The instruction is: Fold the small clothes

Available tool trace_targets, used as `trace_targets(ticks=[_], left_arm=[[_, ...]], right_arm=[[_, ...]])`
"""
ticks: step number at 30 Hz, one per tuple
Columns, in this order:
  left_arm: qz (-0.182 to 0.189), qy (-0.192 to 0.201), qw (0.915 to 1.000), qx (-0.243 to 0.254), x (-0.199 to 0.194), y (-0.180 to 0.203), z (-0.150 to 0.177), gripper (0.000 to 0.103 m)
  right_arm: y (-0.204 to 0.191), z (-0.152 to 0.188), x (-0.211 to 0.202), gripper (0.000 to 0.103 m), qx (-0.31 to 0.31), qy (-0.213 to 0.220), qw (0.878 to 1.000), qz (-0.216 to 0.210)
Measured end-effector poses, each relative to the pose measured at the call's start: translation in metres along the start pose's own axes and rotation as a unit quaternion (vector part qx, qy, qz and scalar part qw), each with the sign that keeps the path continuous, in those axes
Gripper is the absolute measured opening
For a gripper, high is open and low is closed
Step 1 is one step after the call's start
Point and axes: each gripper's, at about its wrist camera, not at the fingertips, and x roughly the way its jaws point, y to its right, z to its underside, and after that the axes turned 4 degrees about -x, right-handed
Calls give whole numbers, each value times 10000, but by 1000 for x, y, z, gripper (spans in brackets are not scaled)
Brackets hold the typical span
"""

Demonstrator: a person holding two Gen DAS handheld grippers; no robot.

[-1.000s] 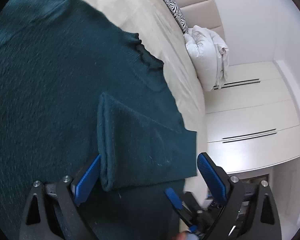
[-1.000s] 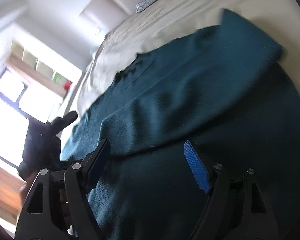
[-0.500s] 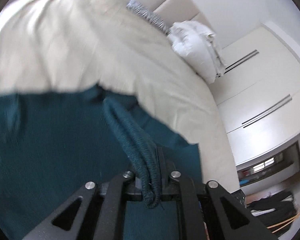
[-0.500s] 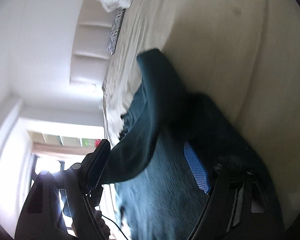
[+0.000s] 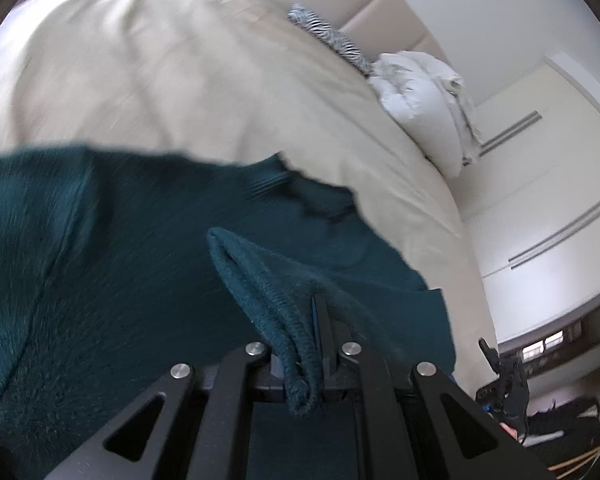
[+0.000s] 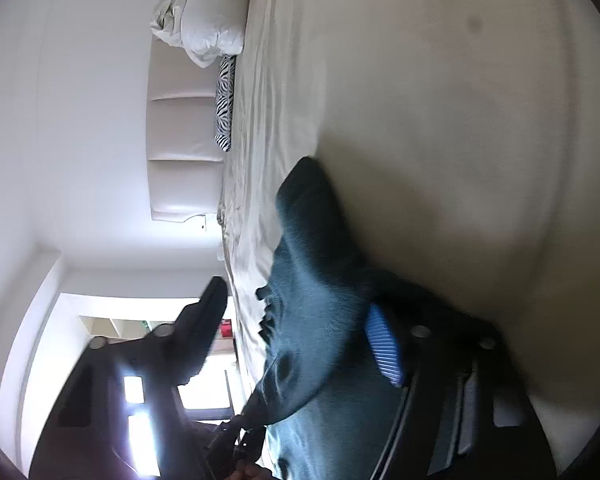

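A dark teal knit sweater [image 5: 120, 264] lies spread on the beige bed [image 5: 188, 80]. My left gripper [image 5: 315, 312] is shut on a bunched fold of the sweater's ribbed edge [image 5: 268, 292], which rises from the cloth into the jaws. In the right wrist view the picture is rolled sideways, with the bed [image 6: 440, 120] on the right. The sweater [image 6: 320, 300] runs between the fingers of my right gripper [image 6: 296, 332], whose jaws are closing. Its blue pad [image 6: 384, 344] lies against the cloth. The black finger [image 6: 208, 320] still stands apart from the cloth.
A bundled white duvet [image 5: 424, 104] and a zebra-print pillow [image 5: 332, 40] sit at the padded headboard [image 5: 364, 4]. White wardrobe doors [image 5: 548, 208] stand beside the bed. A bright window [image 6: 148, 392] shows behind the right gripper.
The left gripper closed on the sweater's folded edge and has pulled it up. The right gripper rolled onto its side, moved in low along the sweater, and its jaws have narrowed.
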Motion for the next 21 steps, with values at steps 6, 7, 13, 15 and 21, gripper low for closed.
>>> trace_targets(ticks=[6,7,13,15,21], left_arm=[[-106,-27,9999,-57,9,-14,6,11],[-57,-1,9999,-91,8,-17,6,11],[-71,-62,9999,-66,2,-25,10,14],[-82,-47,9999,-88,1,-26,13,14],[-219,123,9996,-116,-9,-27,23,14]], right_arm=[[13,-2,-8,49,26,-24,10000,-43],[8,-1,-10,51,-73,-100,9999,61],[-6,-1,-38,54,-361,-357,9981,362],[-17,-9,-42,54,-514,-399,9973,342],[-59,-27,2,55,-1226,-1090,9851,523]])
